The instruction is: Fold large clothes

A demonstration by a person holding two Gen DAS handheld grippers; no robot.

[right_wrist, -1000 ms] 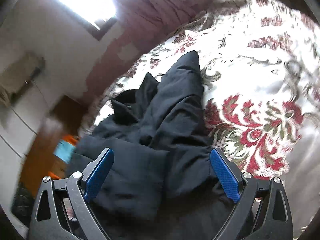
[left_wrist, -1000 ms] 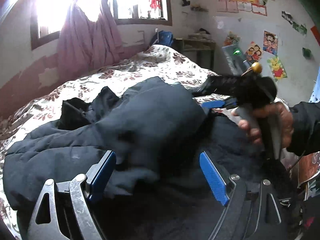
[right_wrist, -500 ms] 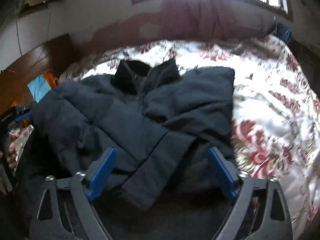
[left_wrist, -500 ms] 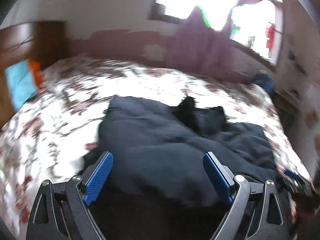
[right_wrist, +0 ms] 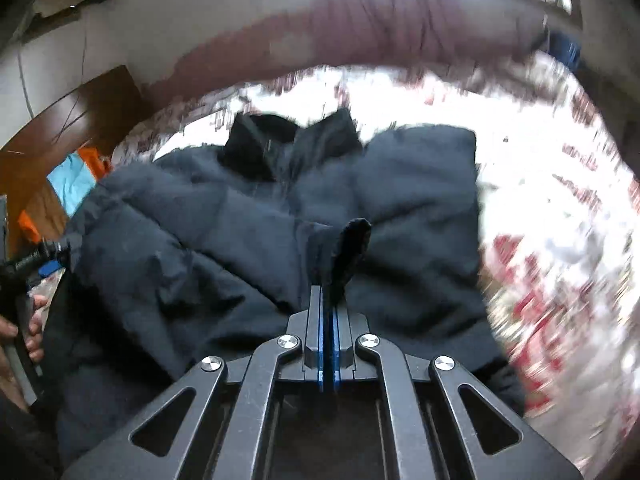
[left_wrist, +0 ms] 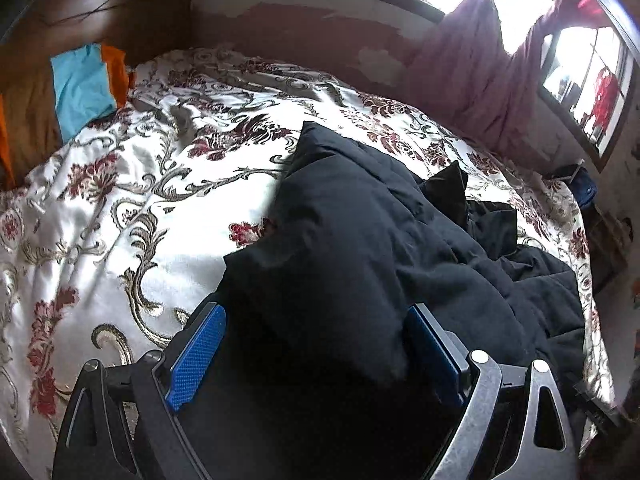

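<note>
nearest you in the right wrist view, your right gripper (right_wrist: pixel 328 312) is clenched, its blue pads pressed together on a thin dark tab of the black padded jacket (right_wrist: pixel 280 232) that sticks up just past the tips. that pinch is probably there to give you a corner to lift for the fold. in the left wrist view, your left gripper (left_wrist: pixel 316 356) stands released and wide, with a puffy fold of the jacket (left_wrist: pixel 360 240) lying between the pads; whether either pad touches the cloth, you cannot tell. it looks placed to take the other side.

the jacket lies spread on the floral bedspread (left_wrist: pixel 120 208), collar away from you, towards the wall.

the right view alone shows the jacket's whole outline, the upright collar (right_wrist: pixel 292 144) and your left hand (right_wrist: pixel 24 332) on its handle at the frame's left edge. the left view gives a sharp bedspread, blurred in the right, plus the wooden headboard (left_wrist: pixel 112 12) with blue and orange cloth (left_wrist: pixel 80 84), and the curtained window (left_wrist: pixel 480 64) farthest back.
</note>
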